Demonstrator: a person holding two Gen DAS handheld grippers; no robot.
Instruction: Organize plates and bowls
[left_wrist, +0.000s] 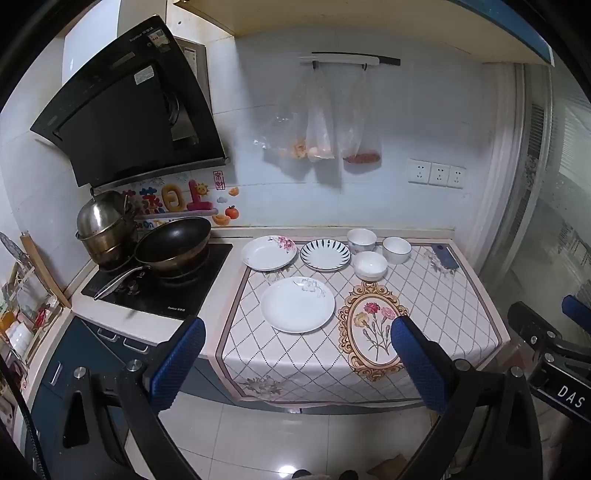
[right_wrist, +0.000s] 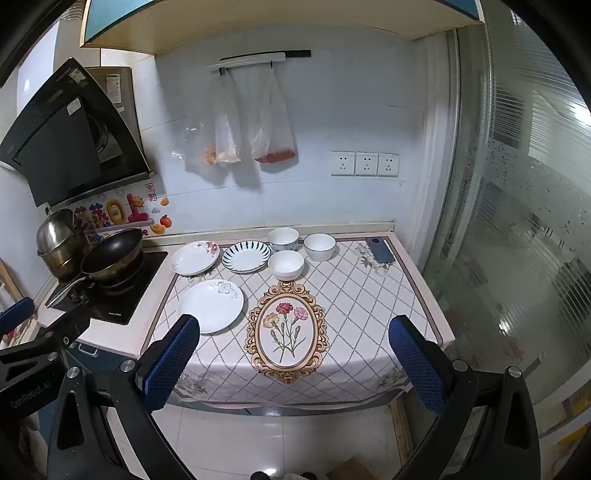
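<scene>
Below the cloth-covered tabletop (left_wrist: 424, 295), both claws, left (left_wrist: 297, 363) and right (right_wrist: 293, 363), hang wide open and empty; stacking risks chipping the crowded bowls (left_wrist: 370, 265).

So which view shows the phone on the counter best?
The right wrist view: the phone lies whole and fairly sharp at the cloth's far right corner. The left wrist view shows it too, but smaller, darker and warped nearer the fisheye edge.

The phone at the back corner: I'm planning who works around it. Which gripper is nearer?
Right. The right gripper hangs before the cloth's front edge, phone ahead and rightward. The left gripper sits further left, toward the stove.
</scene>
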